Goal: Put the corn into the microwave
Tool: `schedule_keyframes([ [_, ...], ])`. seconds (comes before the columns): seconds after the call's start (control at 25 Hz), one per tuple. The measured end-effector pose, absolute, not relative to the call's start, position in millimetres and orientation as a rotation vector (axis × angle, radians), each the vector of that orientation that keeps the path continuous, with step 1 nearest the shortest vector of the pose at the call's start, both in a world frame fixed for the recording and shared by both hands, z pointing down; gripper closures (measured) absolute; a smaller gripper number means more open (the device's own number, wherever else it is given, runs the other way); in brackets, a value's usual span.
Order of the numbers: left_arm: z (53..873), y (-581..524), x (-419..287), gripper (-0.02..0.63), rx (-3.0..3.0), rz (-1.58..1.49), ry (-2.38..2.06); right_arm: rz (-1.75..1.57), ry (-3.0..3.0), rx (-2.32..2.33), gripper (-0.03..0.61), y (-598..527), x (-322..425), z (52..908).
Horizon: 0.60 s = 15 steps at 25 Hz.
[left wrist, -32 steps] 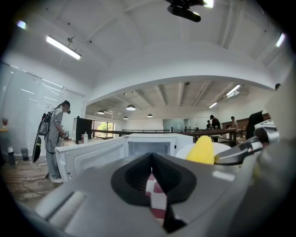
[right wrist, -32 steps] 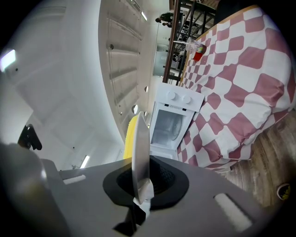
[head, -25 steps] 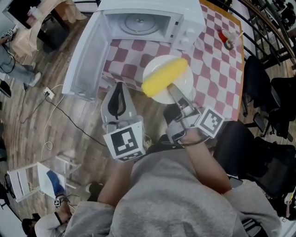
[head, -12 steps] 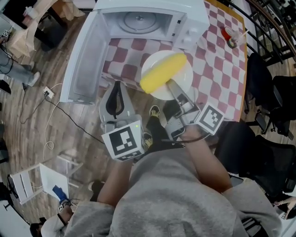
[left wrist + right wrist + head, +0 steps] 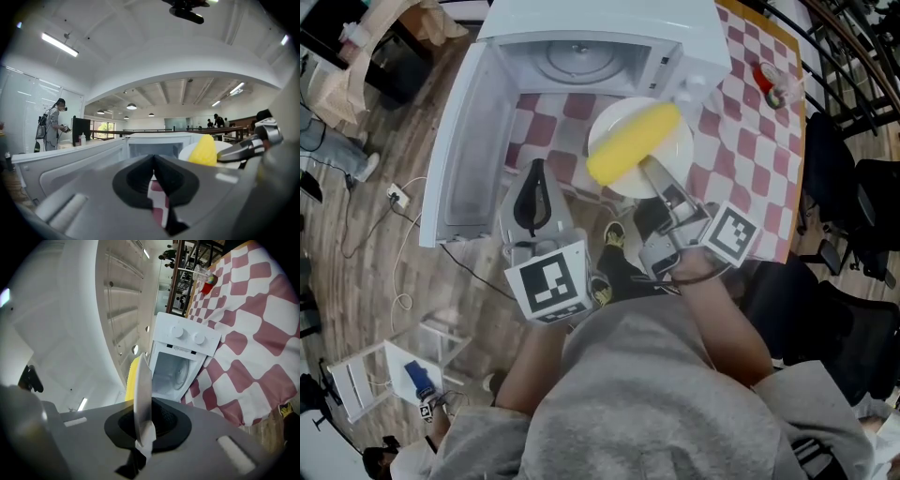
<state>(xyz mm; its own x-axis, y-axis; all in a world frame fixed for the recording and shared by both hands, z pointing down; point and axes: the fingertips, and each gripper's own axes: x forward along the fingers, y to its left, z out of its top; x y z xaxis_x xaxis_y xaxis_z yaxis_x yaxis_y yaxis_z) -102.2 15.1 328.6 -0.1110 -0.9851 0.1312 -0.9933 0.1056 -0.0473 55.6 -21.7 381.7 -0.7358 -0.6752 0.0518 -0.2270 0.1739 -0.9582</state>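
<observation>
Open microwave (image 5: 581, 56) ahead; right tongs (image 5: 648, 169) clamp plate (image 5: 679, 155) carrying corn (image 5: 633, 143).

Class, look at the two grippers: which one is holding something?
The right gripper, clamped on the rim of the white plate carrying the corn. The left gripper has its jaws together on nothing.

One corn (image 5: 634, 142), one plate (image 5: 673, 161), one microwave (image 5: 698, 42)

Checkered-cloth table (image 5: 741, 159): open microwave (image 5: 600, 42) at back, small red object (image 5: 772, 82) near corner.
</observation>
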Motion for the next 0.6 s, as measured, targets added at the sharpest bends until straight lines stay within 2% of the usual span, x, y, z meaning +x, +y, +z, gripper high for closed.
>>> schedule_keyframes([
  [0.6, 334, -51, -103, 0.603, 2.048, 0.219, -2.257, -1.606, 2.066, -0.833, 0.572, -90, 63, 376],
])
